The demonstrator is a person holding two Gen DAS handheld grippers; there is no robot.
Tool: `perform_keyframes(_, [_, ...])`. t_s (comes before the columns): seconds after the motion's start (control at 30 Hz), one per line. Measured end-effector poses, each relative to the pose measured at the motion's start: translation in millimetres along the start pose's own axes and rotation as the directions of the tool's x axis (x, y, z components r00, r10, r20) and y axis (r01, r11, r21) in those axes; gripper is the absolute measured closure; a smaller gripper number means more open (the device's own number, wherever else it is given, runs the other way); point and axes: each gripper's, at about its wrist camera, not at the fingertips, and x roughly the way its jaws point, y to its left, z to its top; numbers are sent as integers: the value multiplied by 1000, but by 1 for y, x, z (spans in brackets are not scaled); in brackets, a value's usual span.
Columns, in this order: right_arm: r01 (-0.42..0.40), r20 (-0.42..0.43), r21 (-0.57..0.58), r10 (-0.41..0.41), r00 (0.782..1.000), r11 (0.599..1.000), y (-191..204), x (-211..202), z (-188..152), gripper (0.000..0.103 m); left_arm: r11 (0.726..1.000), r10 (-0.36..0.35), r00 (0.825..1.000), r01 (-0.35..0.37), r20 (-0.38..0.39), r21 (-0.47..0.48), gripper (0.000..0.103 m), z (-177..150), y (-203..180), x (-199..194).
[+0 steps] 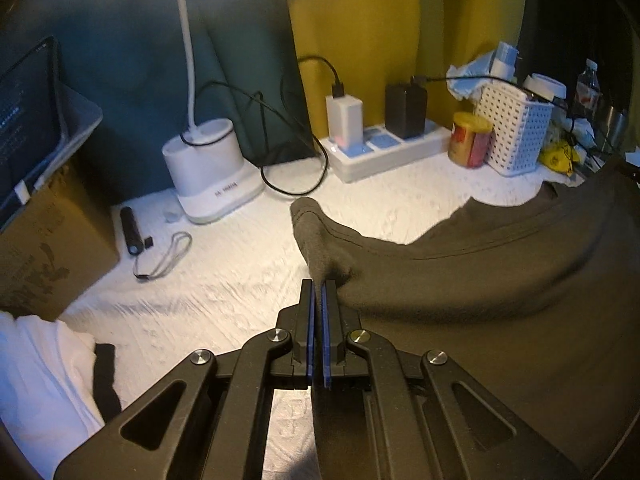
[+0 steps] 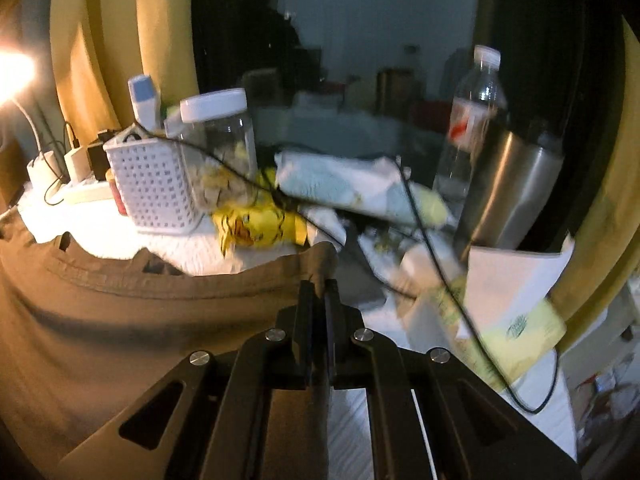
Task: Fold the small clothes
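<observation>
The left gripper [image 1: 319, 286] has its fingers pressed together on a corner of the dark olive garment [image 1: 480, 280], which spreads rightward over the white tablecloth [image 1: 224, 280]. The right gripper [image 2: 319, 285] likewise pinches the garment's opposite corner. Farther back stand a white lamp base [image 1: 208, 168], a power strip [image 1: 384, 148] and a white perforated basket [image 1: 516, 132].

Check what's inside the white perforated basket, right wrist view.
In the white perforated basket, a blue-capped white bottle sticks out above the rim, and a black cable crosses its top. The walls hide everything lower, so the rest can't be told.
</observation>
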Motion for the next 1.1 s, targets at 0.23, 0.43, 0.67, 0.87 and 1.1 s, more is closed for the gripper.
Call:
perform_keyframes(0.23, [17, 17, 0, -17, 1000, 1000, -5, -1, 2, 97, 1000, 16, 999, -15, 45, -9, 101, 5, 1, -6])
perform_keyframes(0.43, [16, 7, 10, -16, 1000, 1000, -4, 15, 4, 97, 999, 0, 1000, 0, -11, -41, 101, 4, 5, 27])
perform_keyframes(0.67, [92, -132, 13, -89, 987, 996, -8, 55, -11, 97, 998, 6, 995, -13, -99, -65, 100, -6, 2, 44])
perform_keyframes(0.87, [107, -135, 34, -101, 986, 994, -13, 42, -18, 69, 994, 14, 997, -22, -71, -108, 41, -12, 7, 28])
perform_keyframes(1.1, [95, -125, 33, -91, 988, 995, -2, 8, -29, 67, 991, -24, 1000, 25, 5, -134, 36, -10, 7, -5])
